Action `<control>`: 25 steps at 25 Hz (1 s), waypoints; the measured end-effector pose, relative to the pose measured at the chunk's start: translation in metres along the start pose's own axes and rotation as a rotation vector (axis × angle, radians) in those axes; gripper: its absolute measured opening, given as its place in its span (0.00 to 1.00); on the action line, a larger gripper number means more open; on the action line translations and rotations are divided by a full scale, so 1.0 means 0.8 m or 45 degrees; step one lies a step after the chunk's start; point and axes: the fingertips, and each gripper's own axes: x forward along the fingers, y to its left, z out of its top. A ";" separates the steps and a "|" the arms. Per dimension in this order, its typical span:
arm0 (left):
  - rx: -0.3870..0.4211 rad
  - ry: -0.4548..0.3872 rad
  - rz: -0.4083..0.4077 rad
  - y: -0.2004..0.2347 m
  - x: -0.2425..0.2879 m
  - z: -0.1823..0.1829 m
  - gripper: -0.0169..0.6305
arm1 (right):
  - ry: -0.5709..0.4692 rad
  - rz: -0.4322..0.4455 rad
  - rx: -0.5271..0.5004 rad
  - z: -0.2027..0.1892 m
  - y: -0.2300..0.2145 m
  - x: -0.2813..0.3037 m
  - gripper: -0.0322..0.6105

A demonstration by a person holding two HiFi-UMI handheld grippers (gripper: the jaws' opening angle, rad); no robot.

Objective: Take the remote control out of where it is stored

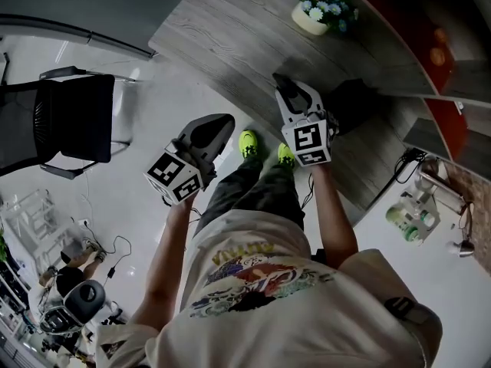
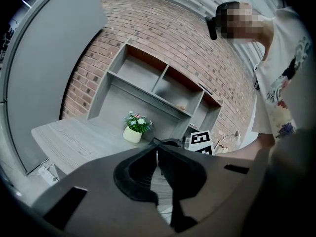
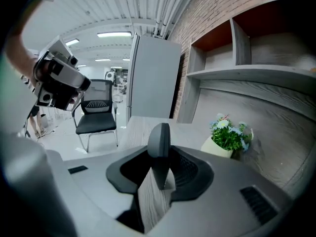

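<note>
Nearest, the left gripper (image 1: 221, 126) is held over the white floor (image 1: 153, 98), its fingers (image 2: 140, 174) pressed together with nothing between them. To its right, the right gripper (image 1: 285, 87) is held at the near edge of the grey wood-grain surface (image 1: 230, 44) — a slim grey remote control (image 3: 159, 137) is pinched between its fingers (image 3: 190, 169), one end sticking out past them. Farther back, a cream pot of blue and white flowers (image 1: 313, 18) is seen on the surface, below grey open shelves (image 3: 247, 73).

Grey wood-grain desk (image 1: 230, 44), red-brick wall (image 2: 163, 28).
</note>
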 end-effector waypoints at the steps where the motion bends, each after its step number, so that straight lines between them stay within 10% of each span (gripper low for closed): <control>1: -0.010 -0.003 -0.003 -0.001 0.001 -0.001 0.04 | -0.008 -0.002 -0.011 -0.002 0.002 0.000 0.24; 15: -0.047 0.017 -0.001 0.003 0.012 -0.013 0.04 | -0.049 0.011 -0.051 -0.013 0.013 0.020 0.24; 25: -0.074 0.031 0.024 0.024 0.018 -0.025 0.04 | 0.021 -0.035 -0.450 -0.030 0.018 0.062 0.26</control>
